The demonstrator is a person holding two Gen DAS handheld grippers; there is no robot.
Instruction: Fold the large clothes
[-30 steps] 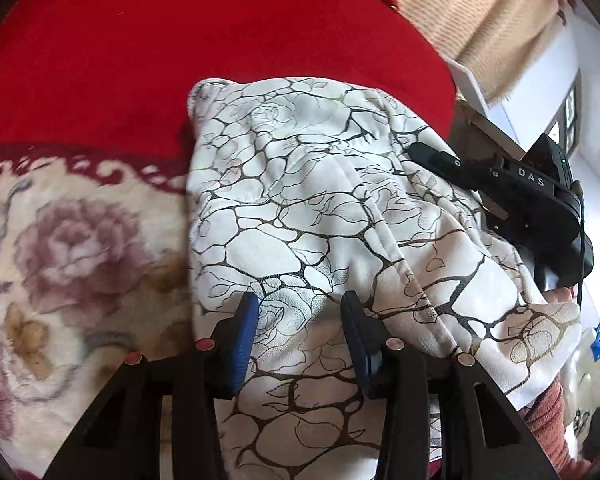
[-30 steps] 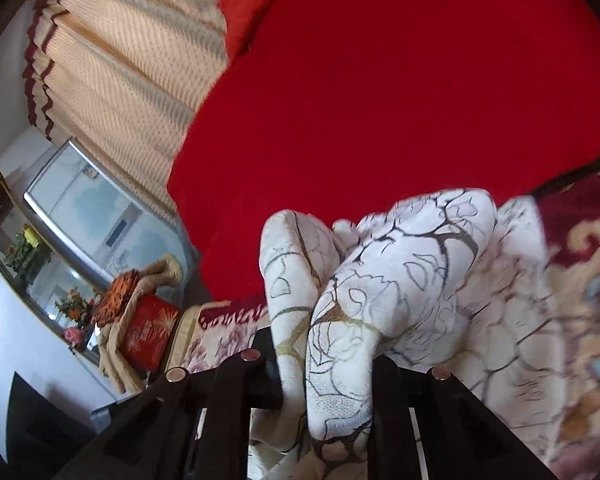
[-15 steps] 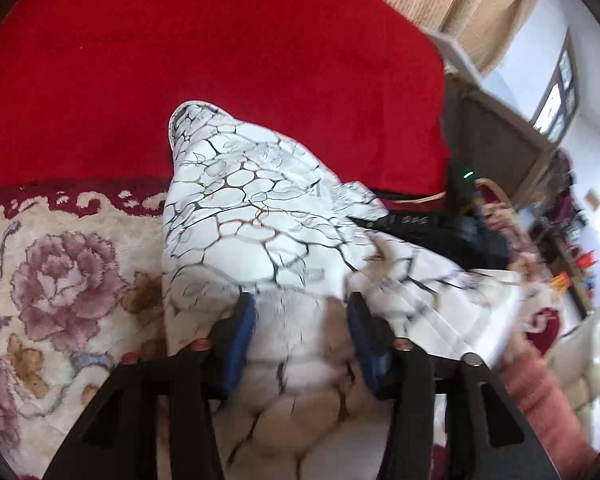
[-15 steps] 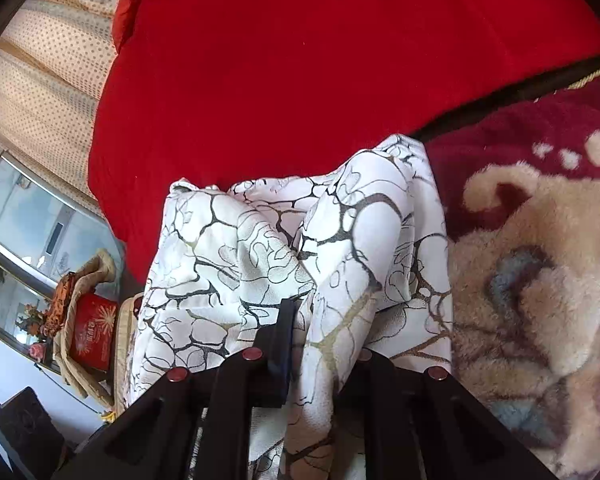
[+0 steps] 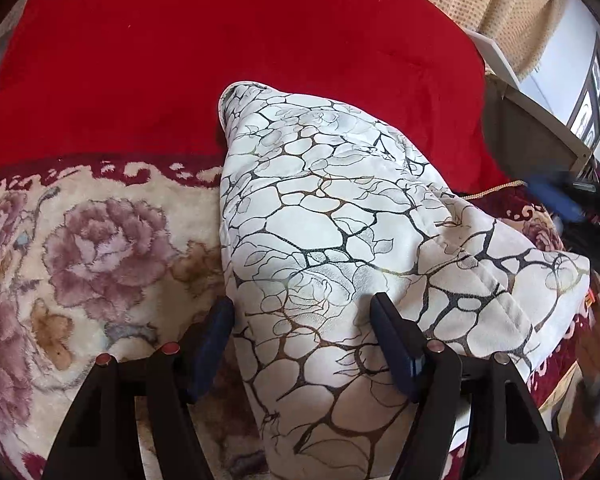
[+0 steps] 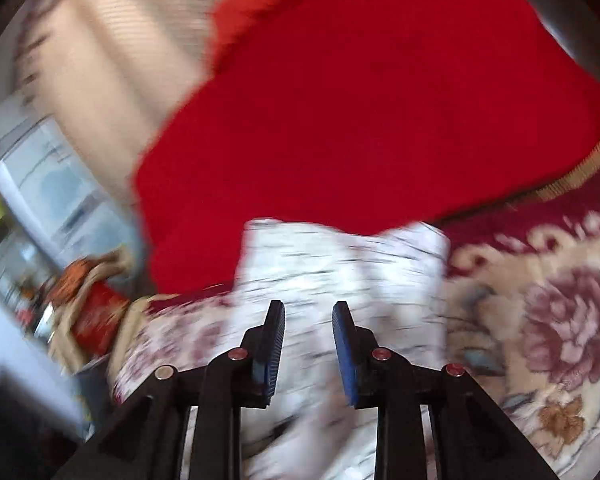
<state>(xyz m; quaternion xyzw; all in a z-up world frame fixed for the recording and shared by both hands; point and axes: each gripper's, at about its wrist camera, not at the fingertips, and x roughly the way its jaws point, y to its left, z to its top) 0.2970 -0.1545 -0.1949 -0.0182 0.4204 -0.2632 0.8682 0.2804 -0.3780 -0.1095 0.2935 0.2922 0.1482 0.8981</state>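
Both claws have let go of the garment (image 5: 332, 232) since the earlier frames: a second ago each was clamped on a bunch of the white, crack-patterned cloth, and now the cloth lies free. The left claw (image 5: 302, 340) is opening, its blue pads standing wide on either side of the near end of the folded stack, with cloth between them but neither pad pressing on it. The right claw (image 6: 308, 344) is also opening, its pads a little apart with nothing between them, and its view is smeared by fast motion as it pulls back from the cloth.

The garment sits as a folded bundle on the floral blanket (image 5: 100, 248), its far edge lying against the red cushion (image 5: 228, 40) behind it.

The main risk is that the fold does not hold. The upper layer looks puffy and rounded rather than pressed flat, so it could spring up or slide off once nothing pins it. The left pads straddle the stack closely; lifting away at an angle could catch an edge and drag the top layer askew. The soft, plush blanket gives little firm backing, which would let the bundle slump toward the right side, where its corner already hangs looser.
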